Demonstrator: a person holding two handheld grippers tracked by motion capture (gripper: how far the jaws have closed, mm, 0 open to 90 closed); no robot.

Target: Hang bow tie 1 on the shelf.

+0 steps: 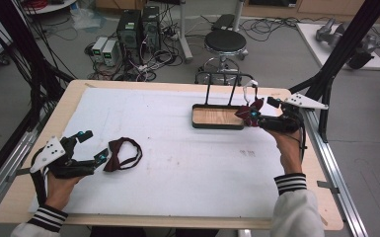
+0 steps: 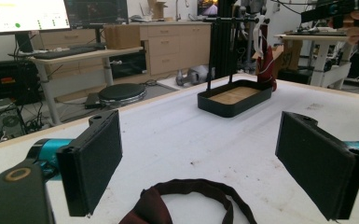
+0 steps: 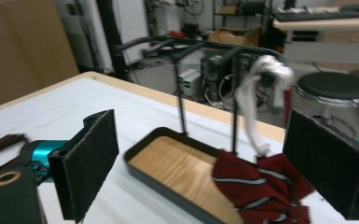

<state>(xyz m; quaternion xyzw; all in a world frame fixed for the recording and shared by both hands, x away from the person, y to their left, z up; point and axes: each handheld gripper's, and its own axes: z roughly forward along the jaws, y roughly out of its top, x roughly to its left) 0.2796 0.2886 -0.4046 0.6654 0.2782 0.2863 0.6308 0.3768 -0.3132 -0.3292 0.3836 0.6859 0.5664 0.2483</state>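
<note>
**Striped bow tie hung on the rack; plain one waits by the left tongs**

A person works two hand-held grippers over a white-topped table (image 1: 177,163). Near the table's right edge, the right gripper (image 1: 250,115) stands with its jaws wide apart and nothing between the pads; the striped bow tie (image 3: 261,189) lies just in front of them, slumped over the right end of a black tray (image 1: 217,126) with a wooden floor. Its white strap (image 3: 256,100) runs up to the tray's thin black rack (image 3: 205,46), so the tie looks hung rather than dropped, though the blur in the right gripper view leaves the hook or loop hard to make out.

Near the left edge, the left gripper (image 1: 95,148) is also open and empty, with a plain dark red bow tie (image 1: 121,154) on the table just beside its tips. In the left gripper view only the band (image 2: 200,196) and part of the knot show, cut off at the bottom.

Both ties are likely light, soft and limp; they would sag and fold when lifted. The firmer centre knot seems the safest place to pinch, since the thin band could slip between the pads.
</note>
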